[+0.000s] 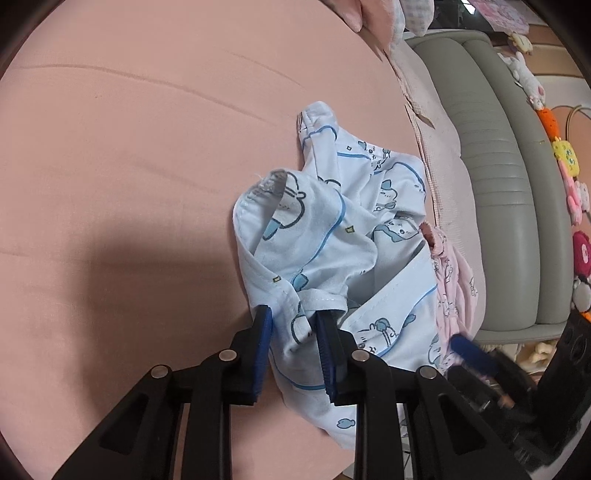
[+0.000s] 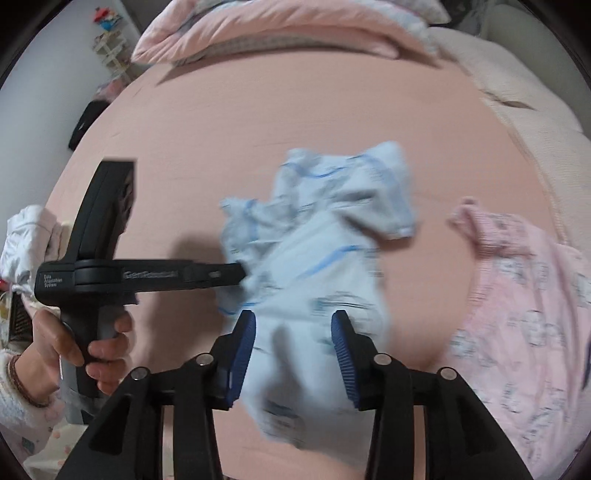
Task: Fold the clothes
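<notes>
Blue-print garment [image 1: 332, 236] lies crumpled on pink bed [image 1: 129, 147], beside pink garment [image 2: 524, 295]. Left tongs [image 1: 293, 328] and right tongs [image 2: 293, 343] both spread, cloth between fingers, not pinched.

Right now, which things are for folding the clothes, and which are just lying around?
For the job:
- blue printed garment
- pink printed garment, probably next
- left tongs, right tongs
- pink bed sheet to fold on

Just lying about:
- plush toys
- rumpled quilt
- grey headboard
</notes>
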Demonstrator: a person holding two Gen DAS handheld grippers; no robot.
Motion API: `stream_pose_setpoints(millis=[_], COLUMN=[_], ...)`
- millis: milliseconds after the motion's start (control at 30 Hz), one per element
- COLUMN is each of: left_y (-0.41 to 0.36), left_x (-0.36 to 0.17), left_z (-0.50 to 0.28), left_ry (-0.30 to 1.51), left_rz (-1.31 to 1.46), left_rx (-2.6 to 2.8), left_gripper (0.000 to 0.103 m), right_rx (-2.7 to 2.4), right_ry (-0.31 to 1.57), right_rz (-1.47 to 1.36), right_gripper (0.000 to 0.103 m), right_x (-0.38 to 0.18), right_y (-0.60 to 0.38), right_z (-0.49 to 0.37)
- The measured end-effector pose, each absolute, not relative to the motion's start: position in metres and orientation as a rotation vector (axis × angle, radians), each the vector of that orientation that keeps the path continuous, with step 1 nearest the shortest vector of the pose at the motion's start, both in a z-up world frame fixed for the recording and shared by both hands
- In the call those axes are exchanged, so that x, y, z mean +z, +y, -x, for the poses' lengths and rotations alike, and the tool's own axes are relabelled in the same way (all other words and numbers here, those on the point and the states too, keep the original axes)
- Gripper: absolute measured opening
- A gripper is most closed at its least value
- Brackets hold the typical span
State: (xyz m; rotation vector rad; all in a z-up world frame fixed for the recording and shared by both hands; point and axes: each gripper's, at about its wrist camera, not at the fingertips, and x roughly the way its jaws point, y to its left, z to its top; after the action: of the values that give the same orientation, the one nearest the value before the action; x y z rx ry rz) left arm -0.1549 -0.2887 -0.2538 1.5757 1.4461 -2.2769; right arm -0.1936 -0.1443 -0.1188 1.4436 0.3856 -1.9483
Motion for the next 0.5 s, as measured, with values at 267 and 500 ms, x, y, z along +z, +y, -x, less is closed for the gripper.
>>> stream_pose_setpoints(millis=[267, 500], left_y=[-0.290, -0.282], left_x=[-0.256, -0.249], left_z=[0.153, 0.154], left_ry=[1.502, 1.431], left_rz=[-1.569, -1.603], left_rx=[-2.210, -2.226], left_gripper=[0.024, 0.050], right_rx=[-1.984, -1.903], right_ry=[0.230, 0.063], right_rz=[-1.502, -1.580], right_gripper=[0.051, 0.051], right_x=[-0.131, -0.163], right_y=[-0.104, -0.098], right_z=[0.219, 0.234])
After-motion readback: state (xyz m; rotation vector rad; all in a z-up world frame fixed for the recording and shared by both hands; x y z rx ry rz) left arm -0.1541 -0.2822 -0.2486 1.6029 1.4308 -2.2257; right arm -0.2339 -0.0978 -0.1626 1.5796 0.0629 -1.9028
